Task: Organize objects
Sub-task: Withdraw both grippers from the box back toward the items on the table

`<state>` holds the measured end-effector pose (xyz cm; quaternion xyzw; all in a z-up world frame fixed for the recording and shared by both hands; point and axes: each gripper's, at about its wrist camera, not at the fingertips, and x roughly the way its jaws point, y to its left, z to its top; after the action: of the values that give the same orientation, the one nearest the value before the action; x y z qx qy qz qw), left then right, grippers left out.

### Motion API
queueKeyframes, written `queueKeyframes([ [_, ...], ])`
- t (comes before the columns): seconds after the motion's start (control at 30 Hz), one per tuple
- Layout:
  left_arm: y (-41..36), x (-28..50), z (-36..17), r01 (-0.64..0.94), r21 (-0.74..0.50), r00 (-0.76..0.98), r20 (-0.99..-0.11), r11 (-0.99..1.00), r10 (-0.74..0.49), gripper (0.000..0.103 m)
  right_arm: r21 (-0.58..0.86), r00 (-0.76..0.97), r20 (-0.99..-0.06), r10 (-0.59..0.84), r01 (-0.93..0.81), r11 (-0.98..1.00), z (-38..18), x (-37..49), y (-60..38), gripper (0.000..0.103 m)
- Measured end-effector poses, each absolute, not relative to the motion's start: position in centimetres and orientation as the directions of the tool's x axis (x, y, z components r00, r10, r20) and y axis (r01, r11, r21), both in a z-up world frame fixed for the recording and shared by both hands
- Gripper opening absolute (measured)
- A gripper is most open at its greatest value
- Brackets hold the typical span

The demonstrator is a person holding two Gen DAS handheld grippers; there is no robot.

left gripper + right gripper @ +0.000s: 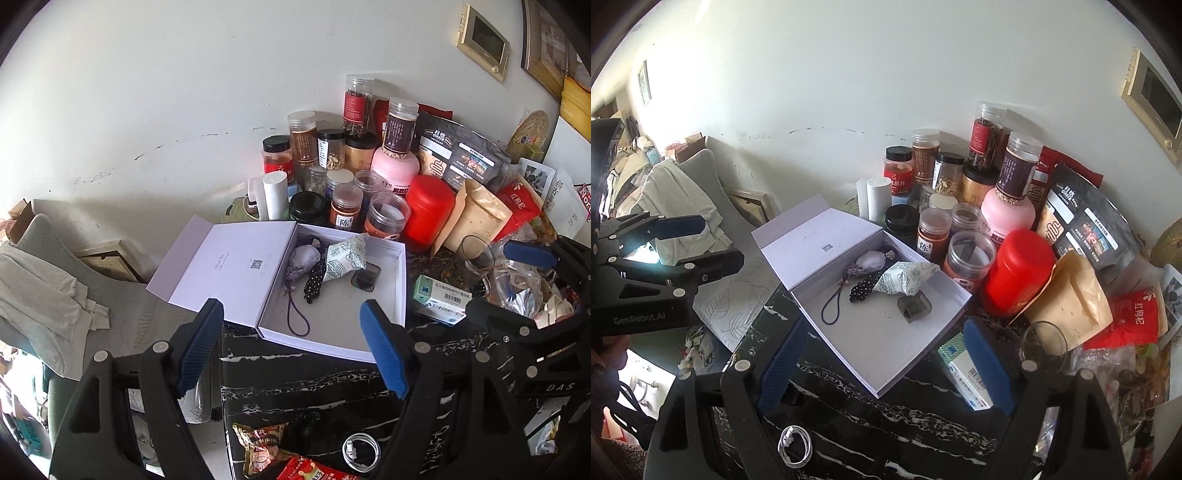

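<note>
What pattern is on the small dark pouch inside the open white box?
Black with white polka dots; the pouch shows best in the left wrist view.

"GenRobot.AI" on left tongs [679, 236]; red bag [1136, 319] perhaps "红枸杞"

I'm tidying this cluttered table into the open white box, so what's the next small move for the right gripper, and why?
Probably ease the right gripper forward and right onto the blue and white medicine carton beside the white box. Its jaws stand open and empty, the carton lies loose just ahead, and the near half of the box floor is bare.
</note>
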<state>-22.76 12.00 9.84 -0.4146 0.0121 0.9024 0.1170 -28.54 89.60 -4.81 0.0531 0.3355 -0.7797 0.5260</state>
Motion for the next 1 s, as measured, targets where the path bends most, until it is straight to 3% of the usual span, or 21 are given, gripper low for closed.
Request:
queueKeyframes([
  [1.0, 6.7, -7.8, 3.4, -0.195, -0.106, -0.538, -0.819, -0.975, 0.197, 0.075, -0.445, -0.427, -0.539, -0.725, 0.876, -0.186, -15.8, -22.8, 95.9, 0.087],
])
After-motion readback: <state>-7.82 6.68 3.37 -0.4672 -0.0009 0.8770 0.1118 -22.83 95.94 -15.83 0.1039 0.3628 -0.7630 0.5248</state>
